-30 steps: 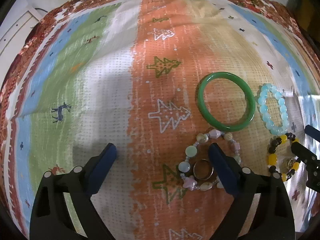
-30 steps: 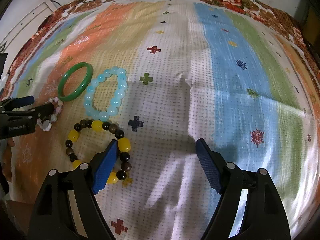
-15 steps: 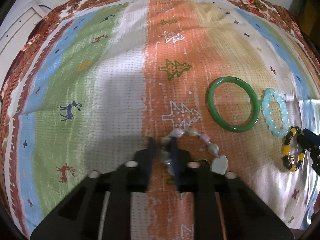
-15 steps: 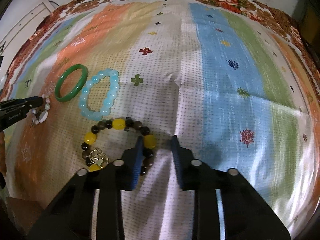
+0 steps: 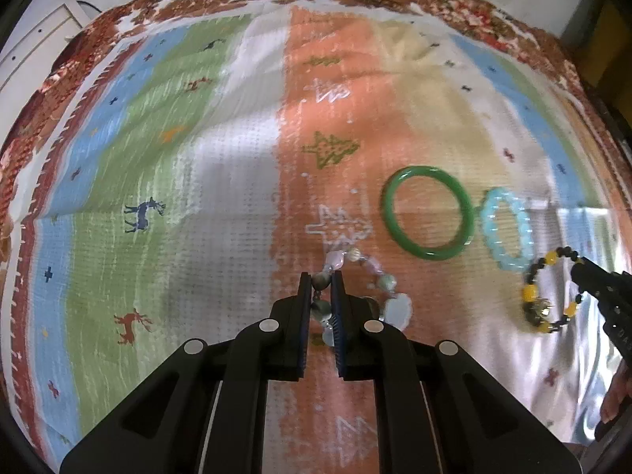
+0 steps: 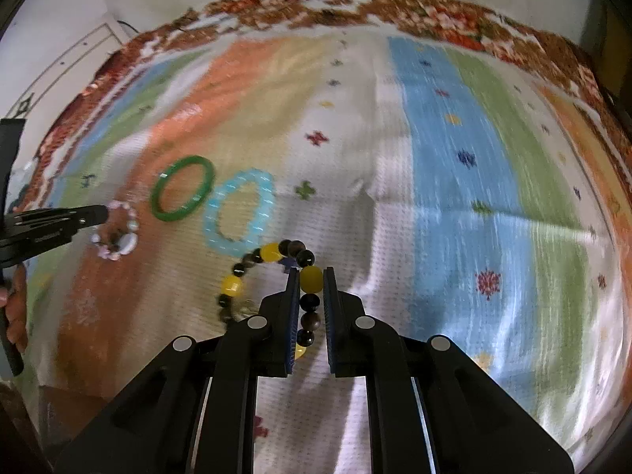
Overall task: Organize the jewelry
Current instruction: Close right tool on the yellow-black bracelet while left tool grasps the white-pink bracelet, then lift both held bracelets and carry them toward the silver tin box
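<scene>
Both of my grippers are now carrying a bracelet, where a second ago both were standing wide open over the striped, patterned woven cloth point(image 5: 221, 181). My left gripper point(image 5: 320, 281) is clamping the pastel bracelet of mixed pale pink, grey-green and white stone beads point(image 5: 379, 276), its jaws having just closed around the beads at the near side of the loop; the rest is trailing to the right of the fingers, and whether it is clear of the cloth I cannot tell. My right gripper point(image 6: 308, 278) is pinching the bracelet of dark brown and yellow round beads point(image 6: 272, 253) on one yellow bead, the jaws having just come together on it. The solid green jade-like bangle point(image 5: 428, 211) and the pale blue translucent bead bracelet point(image 5: 507, 235) are lying untouched side by side on the cloth. Judging by this, two of four pieces are being picked up for sorting, two are waiting.
</scene>
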`<state>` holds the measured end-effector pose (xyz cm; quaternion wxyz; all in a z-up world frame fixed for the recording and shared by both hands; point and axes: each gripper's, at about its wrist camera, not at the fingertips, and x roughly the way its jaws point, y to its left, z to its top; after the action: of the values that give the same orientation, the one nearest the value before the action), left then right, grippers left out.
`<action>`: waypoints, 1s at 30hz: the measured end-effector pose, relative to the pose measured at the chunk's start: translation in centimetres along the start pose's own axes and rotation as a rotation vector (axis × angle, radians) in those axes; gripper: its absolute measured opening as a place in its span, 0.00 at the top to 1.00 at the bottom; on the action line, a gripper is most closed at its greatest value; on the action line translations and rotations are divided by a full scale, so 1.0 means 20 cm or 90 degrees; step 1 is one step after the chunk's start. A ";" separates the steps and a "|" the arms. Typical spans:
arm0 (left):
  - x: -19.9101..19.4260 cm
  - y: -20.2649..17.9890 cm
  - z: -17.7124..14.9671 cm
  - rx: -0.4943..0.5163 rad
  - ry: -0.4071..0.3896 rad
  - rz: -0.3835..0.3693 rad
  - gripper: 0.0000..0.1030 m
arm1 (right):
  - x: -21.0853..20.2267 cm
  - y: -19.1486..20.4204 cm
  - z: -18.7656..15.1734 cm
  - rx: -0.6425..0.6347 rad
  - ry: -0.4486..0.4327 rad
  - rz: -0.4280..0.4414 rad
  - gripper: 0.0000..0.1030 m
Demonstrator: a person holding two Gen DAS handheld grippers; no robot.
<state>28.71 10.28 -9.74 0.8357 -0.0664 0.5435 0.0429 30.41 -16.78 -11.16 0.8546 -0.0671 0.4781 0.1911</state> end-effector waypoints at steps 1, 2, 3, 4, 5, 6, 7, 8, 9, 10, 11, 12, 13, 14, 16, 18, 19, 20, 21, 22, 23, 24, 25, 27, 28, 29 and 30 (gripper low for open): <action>-0.02 -0.01 0.00 0.002 -0.004 -0.006 0.91 | -0.01 0.00 0.00 -0.002 -0.005 0.003 0.88; -0.03 -0.01 -0.01 0.003 -0.006 -0.009 0.91 | -0.02 0.01 0.00 -0.003 -0.008 0.007 0.88; -0.04 -0.02 -0.01 0.005 -0.008 -0.012 0.91 | -0.03 0.02 0.00 -0.004 -0.010 0.011 0.88; -0.05 -0.04 -0.01 0.008 -0.011 -0.016 0.91 | -0.04 0.02 -0.01 -0.005 -0.012 0.013 0.88; -0.07 -0.05 -0.02 0.011 -0.014 -0.020 0.91 | -0.05 0.03 -0.01 -0.007 -0.013 0.016 0.88; -0.08 -0.06 -0.02 0.014 -0.019 -0.026 0.91 | -0.06 0.04 -0.01 -0.009 -0.015 0.021 0.88; -0.10 -0.07 -0.02 0.017 -0.021 -0.030 0.91 | -0.07 0.04 -0.01 -0.011 -0.017 0.024 0.88; -0.11 -0.08 -0.03 0.021 -0.025 -0.035 0.91 | -0.09 0.05 -0.01 -0.013 -0.019 0.027 0.88; -0.12 -0.09 -0.03 0.024 -0.027 -0.039 0.91 | -0.10 0.06 -0.02 -0.016 -0.023 0.030 0.88; -0.14 -0.11 -0.03 0.029 -0.030 -0.044 0.91 | -0.11 0.07 -0.02 -0.018 -0.026 0.033 0.88; -0.16 -0.12 -0.04 0.032 -0.036 -0.047 0.91 | -0.12 0.08 -0.02 -0.020 -0.028 0.035 0.88; -0.17 -0.13 -0.04 0.033 -0.039 -0.048 0.91 | -0.14 0.09 -0.02 -0.022 -0.030 0.036 0.88; -0.19 -0.14 -0.04 0.034 -0.043 -0.053 0.91 | -0.14 0.10 -0.02 -0.023 -0.031 0.036 0.88; -0.20 -0.14 -0.05 0.035 -0.045 -0.055 0.91 | -0.15 0.10 -0.03 -0.024 -0.033 0.037 0.88; -0.23 -0.16 -0.05 0.038 -0.052 -0.059 0.91 | -0.17 0.12 -0.04 -0.026 -0.037 0.040 0.88; -0.26 -0.17 -0.06 0.040 -0.057 -0.062 0.91 | -0.19 0.13 -0.04 -0.028 -0.041 0.044 0.88; -0.26 -0.17 -0.07 0.040 -0.058 -0.063 0.91 | -0.20 0.14 -0.05 -0.030 -0.044 0.046 0.88; -0.27 -0.17 -0.07 0.040 -0.059 -0.063 0.91 | -0.21 0.14 -0.05 -0.031 -0.046 0.047 0.88; -0.28 -0.17 -0.07 0.039 -0.060 -0.064 0.91 | -0.22 0.16 -0.06 -0.034 -0.050 0.051 0.88; -0.28 -0.16 -0.07 0.039 -0.061 -0.065 0.91 | -0.23 0.16 -0.06 -0.037 -0.052 0.052 0.88; -0.29 -0.16 -0.08 0.037 -0.064 -0.066 0.91 | -0.23 0.17 -0.07 -0.040 -0.054 0.053 0.88; -0.30 -0.16 -0.08 0.037 -0.065 -0.067 0.91 | -0.25 0.18 -0.07 -0.042 -0.057 0.054 0.88; -0.30 -0.16 -0.09 0.036 -0.066 -0.067 0.91 | -0.25 0.18 -0.08 -0.042 -0.058 0.055 0.88; -0.32 -0.15 -0.09 0.034 -0.068 -0.069 0.91 | -0.27 0.18 -0.08 -0.041 -0.061 0.058 0.88; -0.33 -0.15 -0.10 0.033 -0.070 -0.071 0.91 | -0.28 0.18 -0.08 -0.039 -0.063 0.059 0.88; -0.34 -0.15 -0.10 0.031 -0.072 -0.072 0.91 | -0.29 0.18 -0.08 -0.038 -0.066 0.061 0.88; -0.35 -0.15 -0.10 0.027 -0.074 -0.076 0.91 | -0.30 0.19 -0.08 -0.036 -0.070 0.062 0.88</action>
<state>24.50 6.95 -3.89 0.8681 -0.0781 0.4900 -0.0148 24.83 -15.41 -6.62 0.8669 -0.0573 0.4278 0.2493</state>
